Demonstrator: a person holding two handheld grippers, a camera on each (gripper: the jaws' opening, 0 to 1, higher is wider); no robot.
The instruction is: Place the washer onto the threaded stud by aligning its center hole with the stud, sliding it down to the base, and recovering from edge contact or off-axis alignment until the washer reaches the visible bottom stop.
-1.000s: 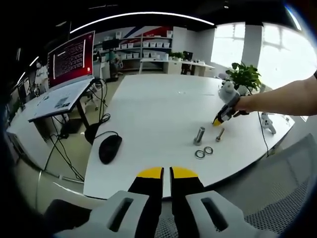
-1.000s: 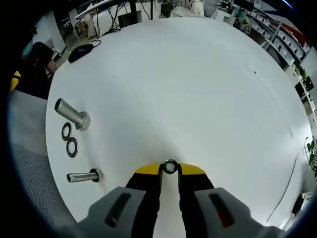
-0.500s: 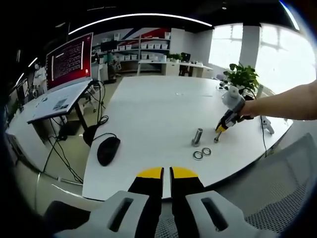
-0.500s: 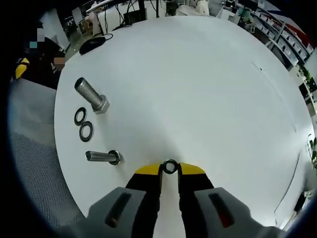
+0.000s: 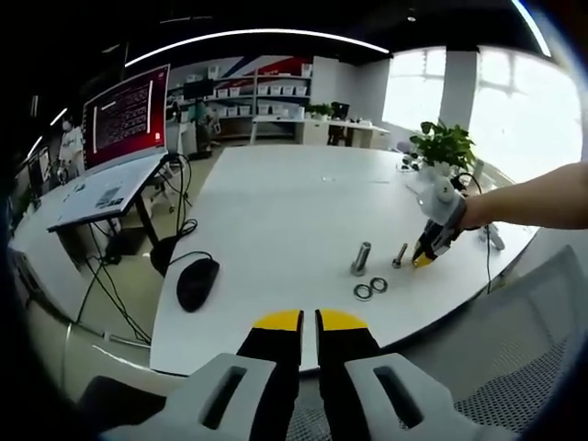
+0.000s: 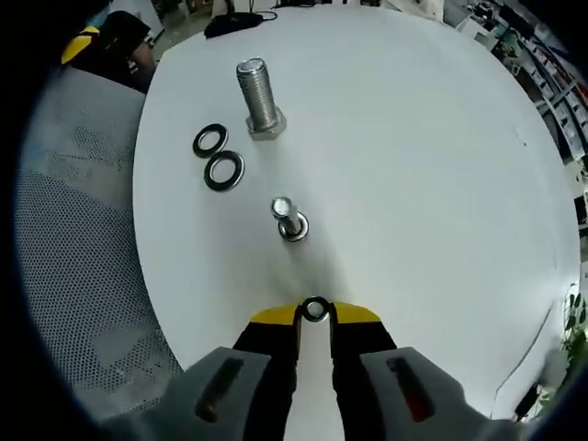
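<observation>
Now, in the left gripper view, the left gripper (image 5: 309,320) idles pressed together off the desk (image 5: 276,211) edge. In the right gripper view, the right gripper (image 6: 315,315), pinching the washer (image 6: 315,309), has swung to face the threaded stud (image 6: 288,217) near the desk's edge; alignment follows.

The surface (image 6: 413,165) is plain white. The right hand-held gripper (image 6: 315,323) has yellow tips on black jaws and holds a dark silver washer (image 6: 315,310). The two studs (image 6: 257,96) are shiny grey metal. The mouse (image 5: 197,283) is black.
</observation>
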